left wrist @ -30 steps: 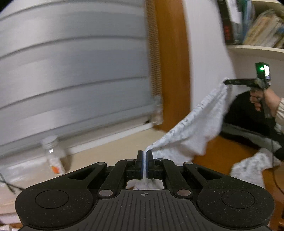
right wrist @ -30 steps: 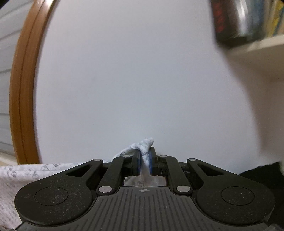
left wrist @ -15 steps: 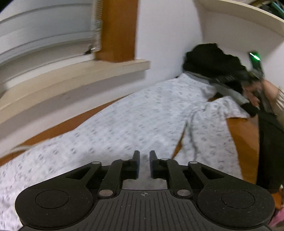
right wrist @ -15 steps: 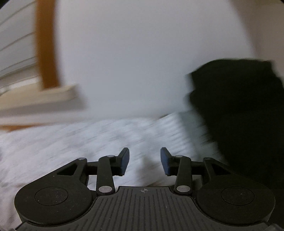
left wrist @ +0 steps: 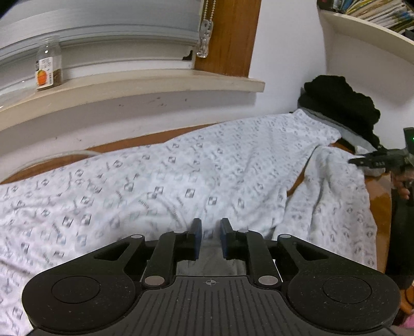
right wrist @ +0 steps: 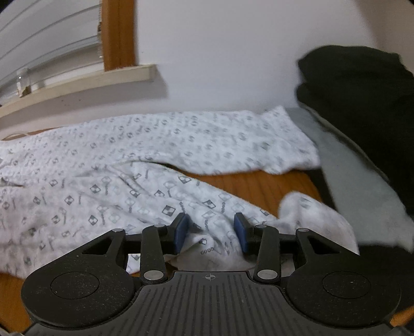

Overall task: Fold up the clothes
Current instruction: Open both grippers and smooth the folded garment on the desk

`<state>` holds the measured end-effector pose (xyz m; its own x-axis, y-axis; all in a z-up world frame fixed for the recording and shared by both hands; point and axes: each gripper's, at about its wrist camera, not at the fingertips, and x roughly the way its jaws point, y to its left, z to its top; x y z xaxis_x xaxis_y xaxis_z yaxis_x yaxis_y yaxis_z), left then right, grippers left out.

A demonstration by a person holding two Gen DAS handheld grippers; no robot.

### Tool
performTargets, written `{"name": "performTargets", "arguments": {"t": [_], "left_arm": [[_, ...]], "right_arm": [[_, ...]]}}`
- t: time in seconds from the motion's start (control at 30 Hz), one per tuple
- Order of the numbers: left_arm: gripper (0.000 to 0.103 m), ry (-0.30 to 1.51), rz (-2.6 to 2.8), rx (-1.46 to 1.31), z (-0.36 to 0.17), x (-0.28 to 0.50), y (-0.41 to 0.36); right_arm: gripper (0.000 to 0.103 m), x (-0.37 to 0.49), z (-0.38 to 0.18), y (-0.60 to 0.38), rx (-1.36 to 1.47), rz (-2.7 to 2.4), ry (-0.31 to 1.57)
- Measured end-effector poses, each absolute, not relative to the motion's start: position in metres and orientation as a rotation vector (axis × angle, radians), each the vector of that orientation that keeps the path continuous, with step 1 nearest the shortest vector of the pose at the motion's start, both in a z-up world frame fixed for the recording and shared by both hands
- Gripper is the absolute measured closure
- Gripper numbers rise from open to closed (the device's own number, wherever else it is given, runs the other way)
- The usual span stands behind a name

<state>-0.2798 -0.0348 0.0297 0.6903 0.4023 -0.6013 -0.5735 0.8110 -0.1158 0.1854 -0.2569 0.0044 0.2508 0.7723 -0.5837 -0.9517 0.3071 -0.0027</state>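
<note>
**Patterned garment spread on the table**

The white patterned garment (left wrist: 196,178) is lying spread across the wooden table (right wrist: 248,186). The left gripper (left wrist: 209,232) is hovering slightly parted, gripping nothing; the right gripper (right wrist: 211,228) is gaping wide over a fold, empty.

A lived-in room of a home — likely a bedroom or study. A window with lowered white blinds (left wrist: 98,31) and a bead pull cord (left wrist: 205,28) sits in a wooden frame above a pale sill (left wrist: 145,85), where a small glass jar (left wrist: 48,67) stands. A curved shelf crammed with books (left wrist: 375,13) hangs on the white wall — below, clothes (left wrist: 196,175) lie spread on a wooden table (right wrist: 248,186).
</note>
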Motion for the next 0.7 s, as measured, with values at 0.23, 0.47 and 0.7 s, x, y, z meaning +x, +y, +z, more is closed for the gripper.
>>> {"name": "performTargets", "arguments": {"t": [0.23,0.47,0.7], "left_arm": [[0.085,0.565,0.535,-0.352,0.024,-0.31,-0.04],[0.085,0.57,0.531,-0.346,0.025,-0.318,-0.046],[0.085,0.572,0.511,-0.354,0.027,-0.351,-0.05]], "right_arm": [[0.063,0.181,0.02,-0.268,-0.464,1.121,0.557],[0.063,0.113,0.036,-0.191,-0.407,1.34,0.486],[0.062,0.061,0.026,-0.124,-0.462,1.503,0.491]]}}
